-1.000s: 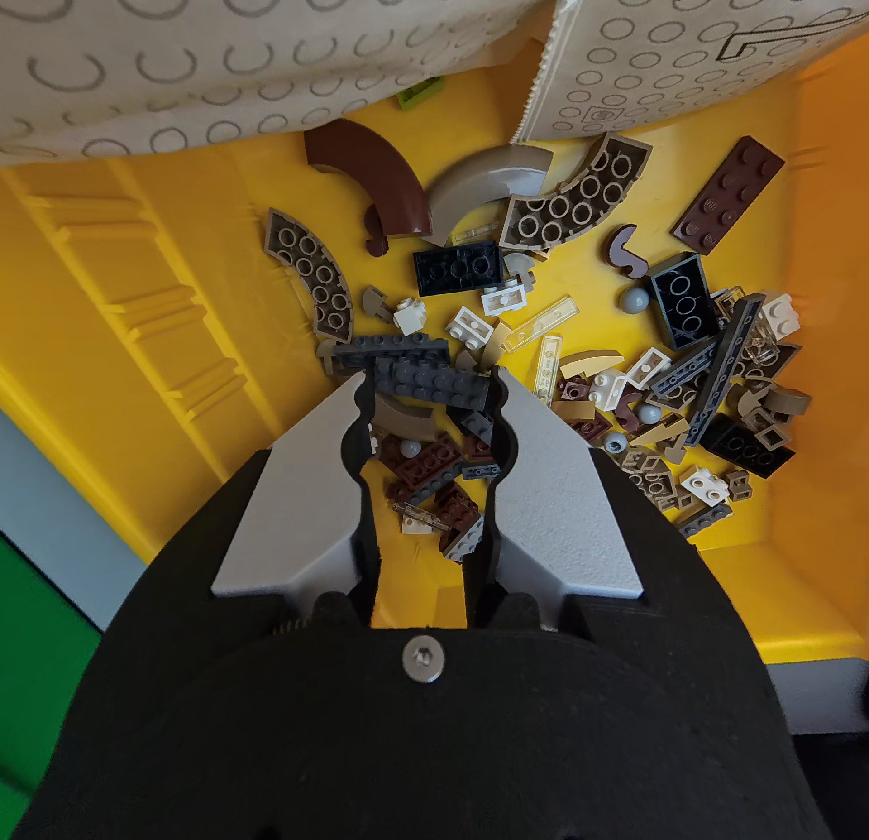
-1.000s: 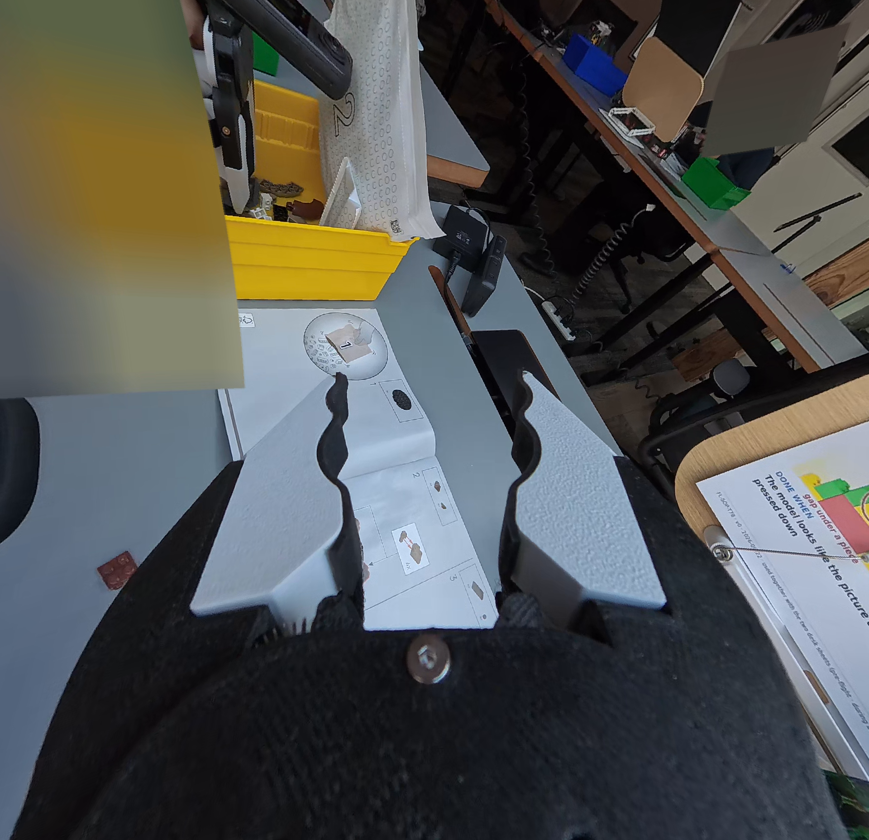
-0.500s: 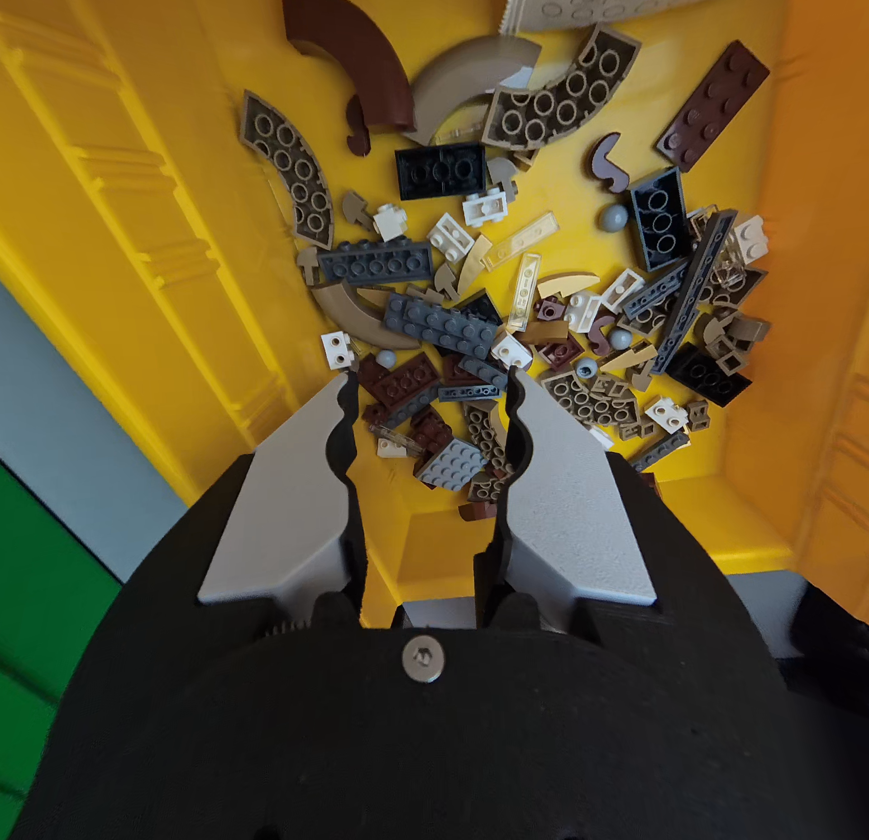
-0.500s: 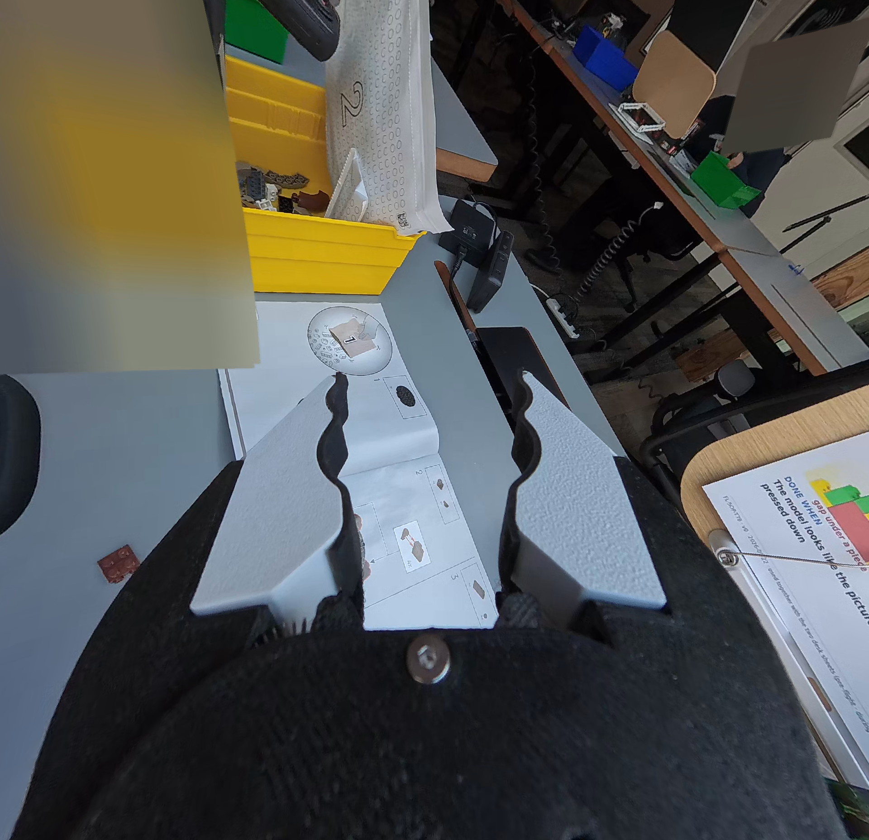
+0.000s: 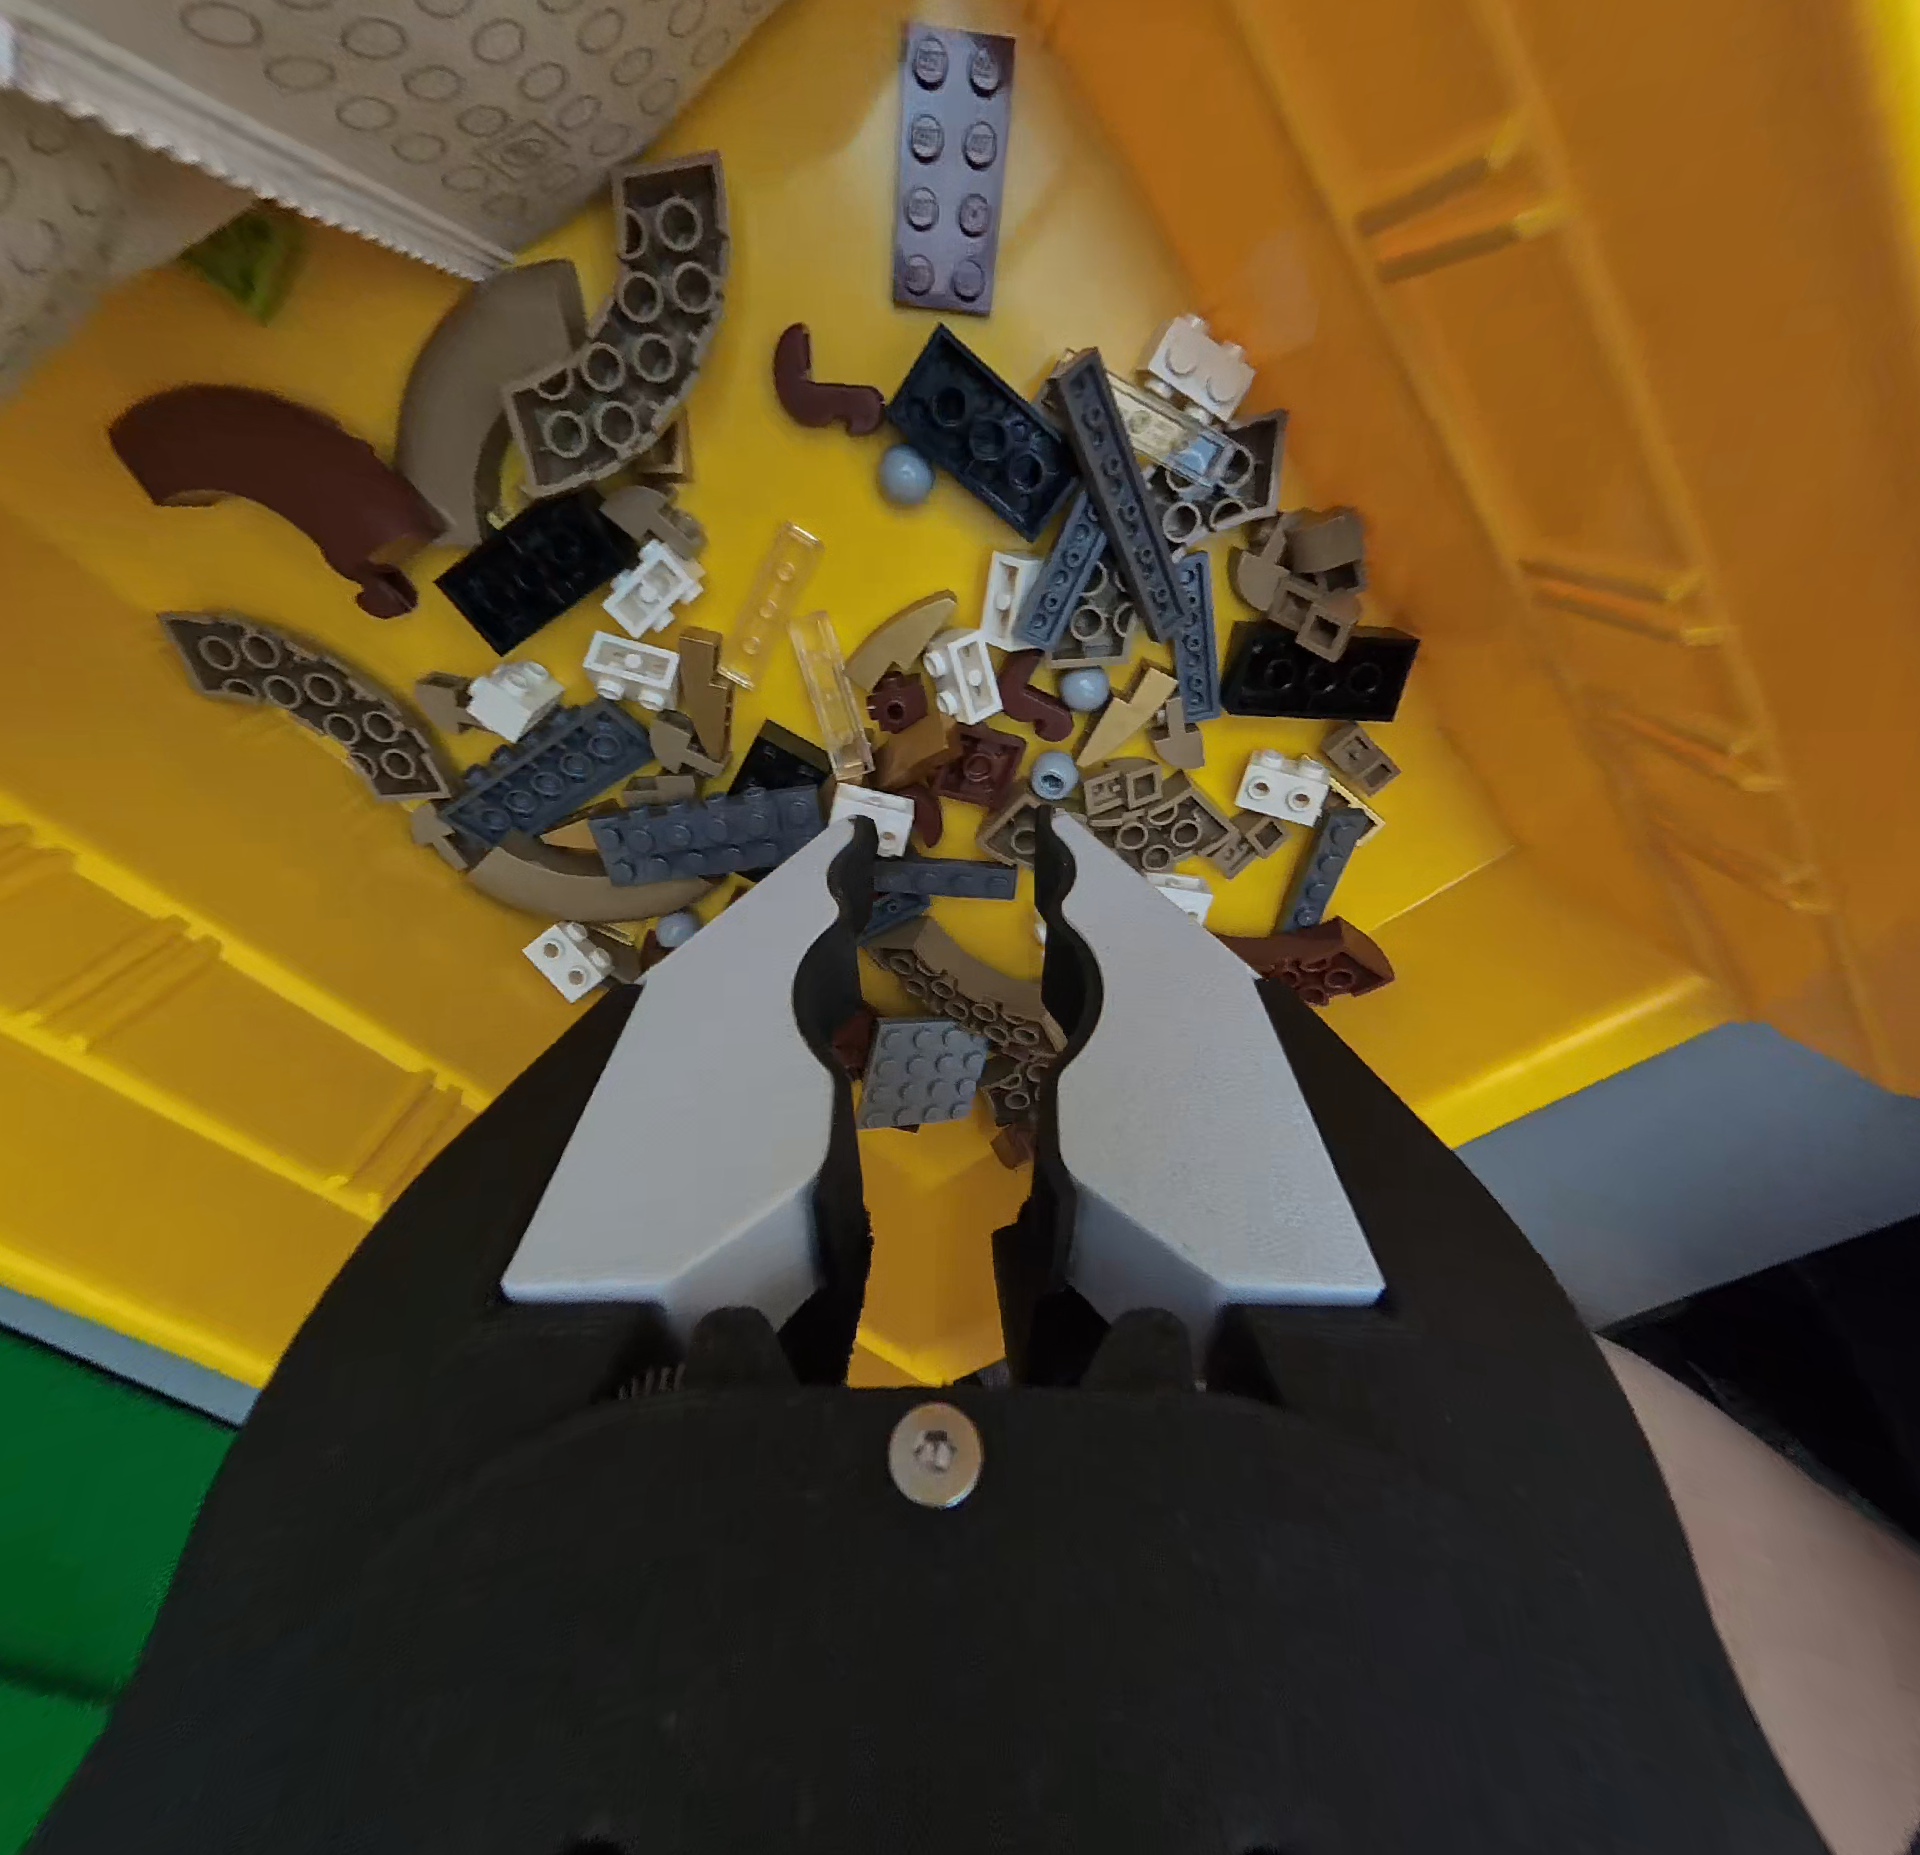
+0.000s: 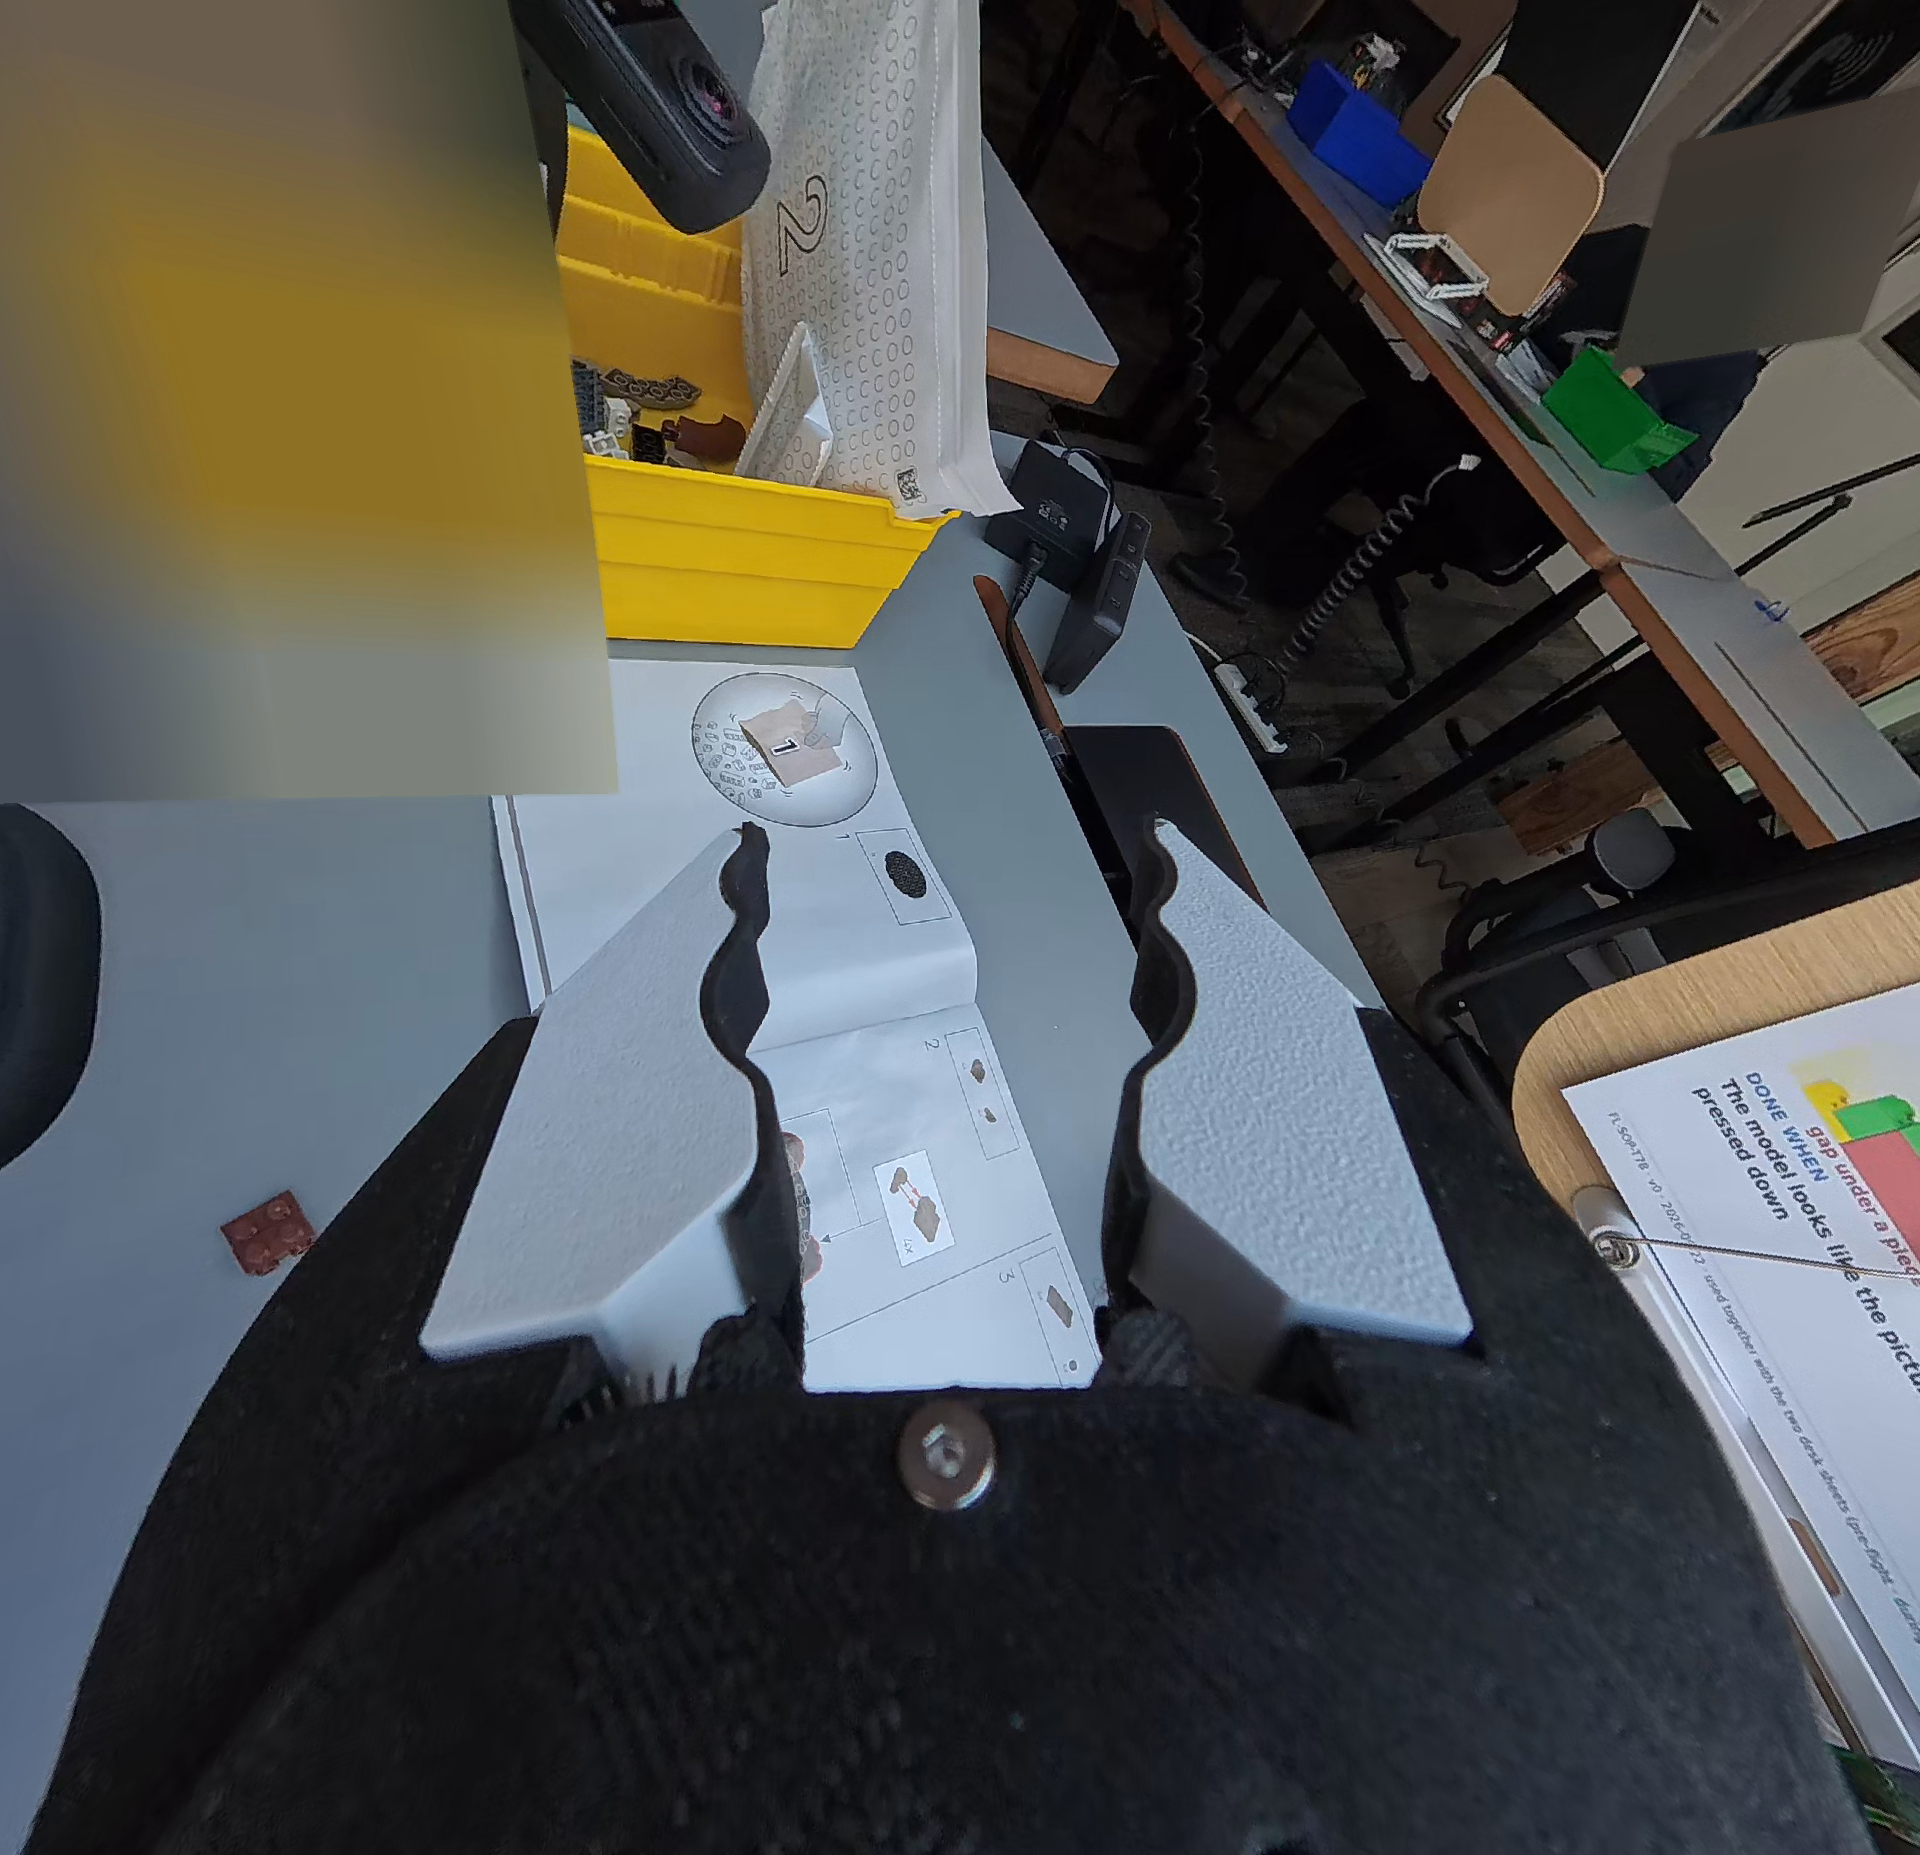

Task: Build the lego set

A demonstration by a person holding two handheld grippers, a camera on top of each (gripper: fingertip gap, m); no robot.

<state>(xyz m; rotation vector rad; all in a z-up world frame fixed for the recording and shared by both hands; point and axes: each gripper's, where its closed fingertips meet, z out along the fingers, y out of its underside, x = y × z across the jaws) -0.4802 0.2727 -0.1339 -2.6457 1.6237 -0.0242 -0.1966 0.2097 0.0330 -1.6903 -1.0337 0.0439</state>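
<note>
Yellow plastic forms the deep bin point(image 5: 260, 1057) that serves as landmark here. Inside it, on its floor, lies a loose heap of small lego pieces point(image 5: 935, 683) in grey, tan, brown, black and white. The left claw point(image 5: 948, 831) hangs above the near part of that heap, its jaws a narrow gap apart and holding nothing; a square light-grey studded plate point(image 5: 923, 1073) shows between its fingers, lower down. A long dark-brown studded plate point(image 5: 951, 166) lies apart from the heap toward the bin's far wall, and a curved reddish-brown arch piece point(image 5: 260, 475) rests by a pale paper bag printed with circles point(image 5: 416, 70) that leans into the bin.

In front of the bin, on the grey tabletop point(image 6: 260, 974), an open white instruction booklet point(image 6: 883, 984) lies flat. The right claw point(image 6: 951, 834) hovers over the booklet with its jaws wide apart and empty. A small reddish-brown studded plate point(image 6: 268, 1236) sits alone on the tabletop, well apart from the bin and beside the booklet.
</note>
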